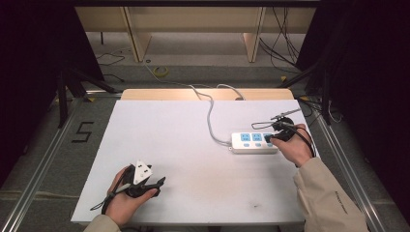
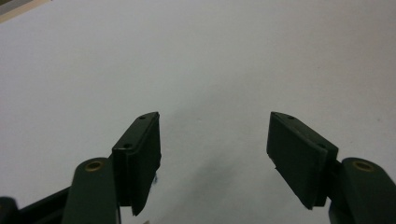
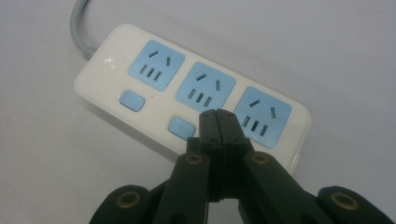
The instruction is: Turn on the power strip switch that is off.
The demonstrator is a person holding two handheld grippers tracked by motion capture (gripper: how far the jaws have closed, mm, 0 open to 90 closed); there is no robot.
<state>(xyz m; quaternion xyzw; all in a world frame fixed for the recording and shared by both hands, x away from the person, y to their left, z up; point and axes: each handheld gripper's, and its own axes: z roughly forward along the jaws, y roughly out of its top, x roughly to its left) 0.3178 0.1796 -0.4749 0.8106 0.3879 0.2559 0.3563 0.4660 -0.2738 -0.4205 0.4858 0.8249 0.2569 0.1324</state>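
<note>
The white power strip (image 1: 254,143) lay on the right half of the white table (image 1: 193,159), its long axis running left to right and its grey cord (image 1: 211,118) trailing toward the far edge. The right gripper (image 1: 276,137), jaws pressed together and holding nothing, hovered at the strip's right end, far nearer than the left gripper (image 1: 145,186). That one rested near the front left with jaws spread apart, empty. The right gripper view showed three blue sockets and two blue switches (image 3: 181,128), with the jaw tips over the strip's near edge between the middle and end sockets.
</note>
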